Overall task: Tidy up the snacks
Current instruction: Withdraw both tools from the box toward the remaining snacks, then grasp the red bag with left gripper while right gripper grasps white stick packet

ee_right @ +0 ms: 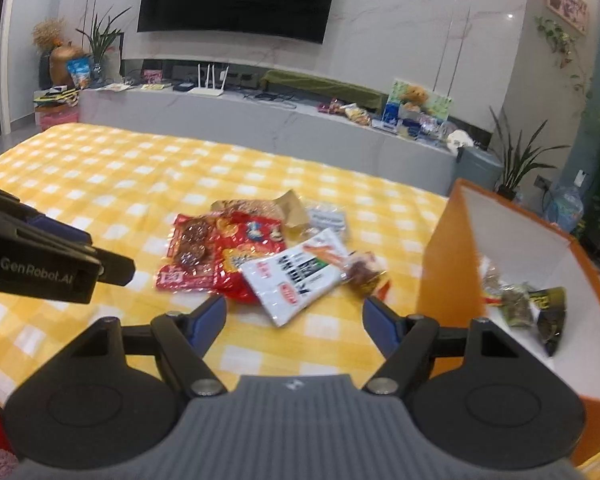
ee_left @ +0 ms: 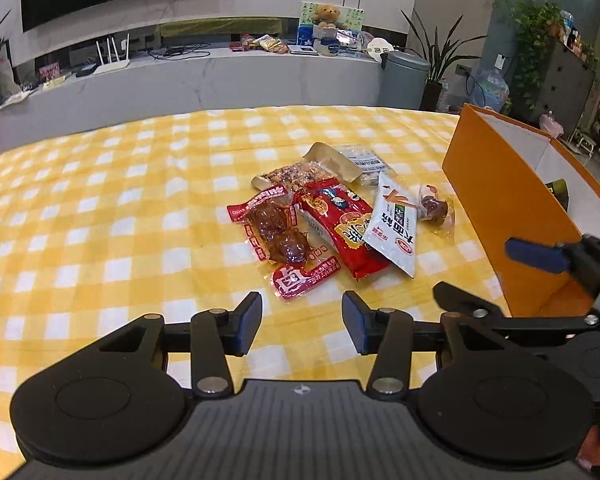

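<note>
A pile of snack packets lies on the yellow checked tablecloth [ee_left: 120, 208]: a clear red-print packet of braised meat [ee_left: 276, 236], a red packet [ee_left: 340, 224], a white packet [ee_left: 396, 224], a small clear packet with a brown snack [ee_left: 436, 210], and tan and clear packets behind. An orange box [ee_left: 496, 216] stands to their right; in the right wrist view it [ee_right: 440, 256] holds a few packets [ee_right: 516, 304]. My left gripper [ee_left: 302, 322] is open and empty just short of the pile. My right gripper [ee_right: 294, 320] is open and empty, just short of the white packet [ee_right: 296, 276].
The right gripper shows at the right edge of the left wrist view [ee_left: 560, 264]; the left gripper shows at the left edge of the right wrist view [ee_right: 40, 256]. Beyond the table are a grey TV bench [ee_left: 220, 76], a bin [ee_left: 404, 76] and potted plants.
</note>
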`<state>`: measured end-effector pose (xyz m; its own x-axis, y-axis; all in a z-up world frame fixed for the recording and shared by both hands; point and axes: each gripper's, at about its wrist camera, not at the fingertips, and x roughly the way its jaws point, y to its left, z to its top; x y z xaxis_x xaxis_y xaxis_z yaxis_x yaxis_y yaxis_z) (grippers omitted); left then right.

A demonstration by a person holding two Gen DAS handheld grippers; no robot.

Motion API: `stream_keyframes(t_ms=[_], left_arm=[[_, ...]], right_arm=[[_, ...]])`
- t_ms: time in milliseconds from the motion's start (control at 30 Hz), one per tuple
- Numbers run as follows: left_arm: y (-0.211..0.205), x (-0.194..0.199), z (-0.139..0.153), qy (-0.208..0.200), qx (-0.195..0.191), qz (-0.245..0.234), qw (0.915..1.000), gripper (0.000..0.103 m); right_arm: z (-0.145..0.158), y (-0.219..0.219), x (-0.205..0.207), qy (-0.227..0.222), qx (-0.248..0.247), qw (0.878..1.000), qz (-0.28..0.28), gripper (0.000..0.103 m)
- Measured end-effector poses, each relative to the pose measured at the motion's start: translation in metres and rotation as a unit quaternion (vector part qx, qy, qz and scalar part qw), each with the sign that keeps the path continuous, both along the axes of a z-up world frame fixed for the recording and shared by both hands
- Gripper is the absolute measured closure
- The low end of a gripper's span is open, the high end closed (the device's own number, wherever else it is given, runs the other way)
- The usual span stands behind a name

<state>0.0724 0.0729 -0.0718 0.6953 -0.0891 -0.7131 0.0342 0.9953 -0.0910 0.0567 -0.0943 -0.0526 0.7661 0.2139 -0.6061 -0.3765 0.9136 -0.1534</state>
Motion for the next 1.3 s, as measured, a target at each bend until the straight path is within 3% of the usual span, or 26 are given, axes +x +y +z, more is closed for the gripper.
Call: stream_keyframes(t_ms=[133, 233, 333, 667, 800, 967, 1100, 1200, 1233, 1300], left_arm=[[0.001, 0.010, -0.005, 0.003, -0.024, 0.000, 0.9997, 0.051], [-0.004, 0.024, -0.009, 0.011, -0.032, -0.009, 0.9994, 0.062], [-0.009, 0.036, -0.016, 0.020, -0.039, -0.017, 0.9989, 0.065], [-0.020, 0.069, -0.036, 0.046, -0.075, -0.026, 0.9957, 0.074], [-0.022, 0.075, -0.040, 0.050, -0.074, -0.028, 0.9956, 0.077], [-0.025, 0.079, -0.043, 0.050, -0.079, -0.029, 0.9952, 0.087], [-0.025, 0.079, -0.043, 0.048, -0.075, -0.028, 0.9957, 0.095], [-0.025, 0.075, -0.040, 0.049, -0.065, -0.026, 0.9964, 0.097], [-0.024, 0.073, -0.038, 0.051, -0.063, -0.025, 0.9964, 0.097], [-0.021, 0.067, -0.035, 0.059, -0.061, -0.021, 0.9962, 0.098]], right_arm=[[-0.011, 0.004, 0.012, 0.009, -0.001, 1.000, -0.010, 0.033], [-0.019, 0.006, 0.022, 0.010, -0.013, 1.000, -0.020, 0.039], [-0.024, 0.005, 0.031, 0.013, -0.015, 0.999, -0.025, 0.044], [-0.052, 0.024, 0.048, 0.017, -0.065, 0.998, 0.017, 0.059], [-0.059, 0.026, 0.052, 0.019, -0.069, 0.997, 0.017, 0.065], [-0.064, 0.027, 0.056, 0.028, -0.063, 0.997, 0.021, 0.083], [-0.065, 0.028, 0.053, 0.024, -0.065, 0.997, 0.030, 0.090], [-0.064, 0.027, 0.049, 0.020, -0.062, 0.997, 0.038, 0.096], [-0.063, 0.026, 0.047, 0.019, -0.062, 0.997, 0.041, 0.103], [-0.059, 0.023, 0.043, 0.023, -0.056, 0.997, 0.050, 0.103]])
